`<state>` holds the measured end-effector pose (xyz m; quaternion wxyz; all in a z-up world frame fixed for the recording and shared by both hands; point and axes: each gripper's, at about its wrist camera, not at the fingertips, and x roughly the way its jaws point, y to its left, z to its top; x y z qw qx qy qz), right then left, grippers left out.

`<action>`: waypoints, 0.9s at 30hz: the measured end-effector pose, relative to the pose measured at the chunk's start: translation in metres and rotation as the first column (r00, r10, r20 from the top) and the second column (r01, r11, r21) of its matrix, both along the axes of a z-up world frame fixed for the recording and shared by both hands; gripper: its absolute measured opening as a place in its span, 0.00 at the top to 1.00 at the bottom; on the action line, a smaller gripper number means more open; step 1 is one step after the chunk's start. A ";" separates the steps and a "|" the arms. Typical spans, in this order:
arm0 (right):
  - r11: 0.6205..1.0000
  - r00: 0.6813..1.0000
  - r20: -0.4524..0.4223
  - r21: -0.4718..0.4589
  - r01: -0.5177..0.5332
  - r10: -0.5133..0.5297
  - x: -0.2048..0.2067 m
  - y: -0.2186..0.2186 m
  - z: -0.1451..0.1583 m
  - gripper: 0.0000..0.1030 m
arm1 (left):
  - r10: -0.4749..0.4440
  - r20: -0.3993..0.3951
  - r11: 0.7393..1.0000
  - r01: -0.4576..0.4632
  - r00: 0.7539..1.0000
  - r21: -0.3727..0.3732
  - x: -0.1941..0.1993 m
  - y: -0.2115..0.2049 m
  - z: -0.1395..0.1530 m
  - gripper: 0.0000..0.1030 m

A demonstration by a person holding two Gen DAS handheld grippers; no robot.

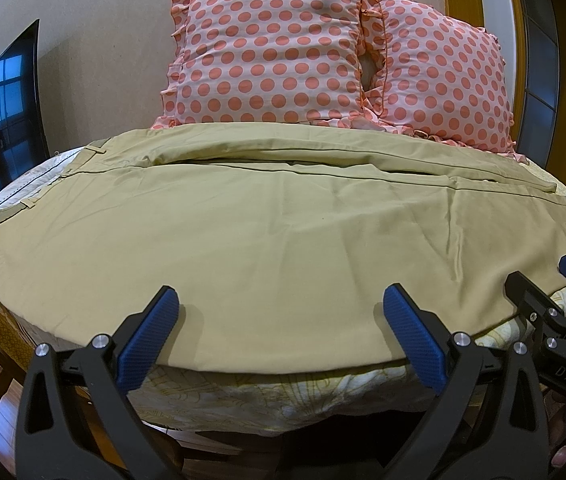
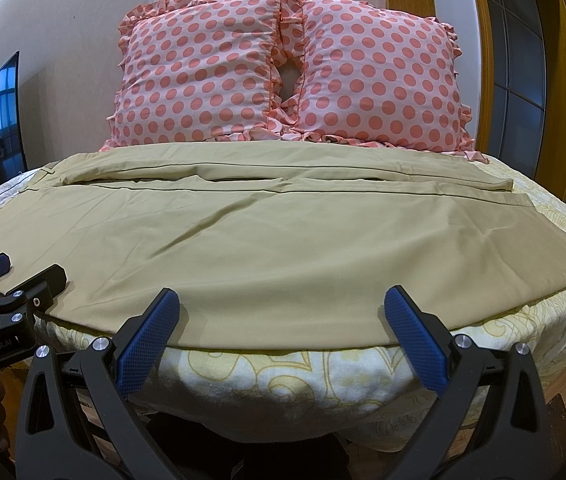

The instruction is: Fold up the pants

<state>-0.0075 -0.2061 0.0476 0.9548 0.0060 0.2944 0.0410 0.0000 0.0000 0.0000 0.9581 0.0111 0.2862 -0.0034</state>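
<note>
Khaki pants (image 1: pixel 267 232) lie flat across the bed (image 2: pixel 283 376), unfolded. Left gripper (image 1: pixel 281 332) and right gripper (image 2: pixel 283 332) both gape wide, empty, at the near edge. Next: pinch that edge, fold leg over leg.

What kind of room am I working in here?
Most likely a bedroom: the khaki pants lie spread on a bed with two polka-dot pillows against the wall, and a dark TV screen stands at left.

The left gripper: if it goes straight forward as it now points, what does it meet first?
Most likely the khaki pants on the bed: the open left gripper frames their near edge. Height above the cloth is unclear.
</note>
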 end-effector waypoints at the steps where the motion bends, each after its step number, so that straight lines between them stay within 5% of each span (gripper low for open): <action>1: 1.000 1.000 0.000 0.000 0.000 0.000 0.000 0.000 0.000 0.01 | 0.000 0.000 1.000 0.000 1.000 0.000 0.000 0.000 0.000 0.02; 27: 1.000 1.000 -0.001 0.005 -0.021 0.021 0.003 -0.003 0.002 0.01 | 0.000 -0.004 1.000 0.000 1.000 -0.001 0.000 0.000 0.000 0.02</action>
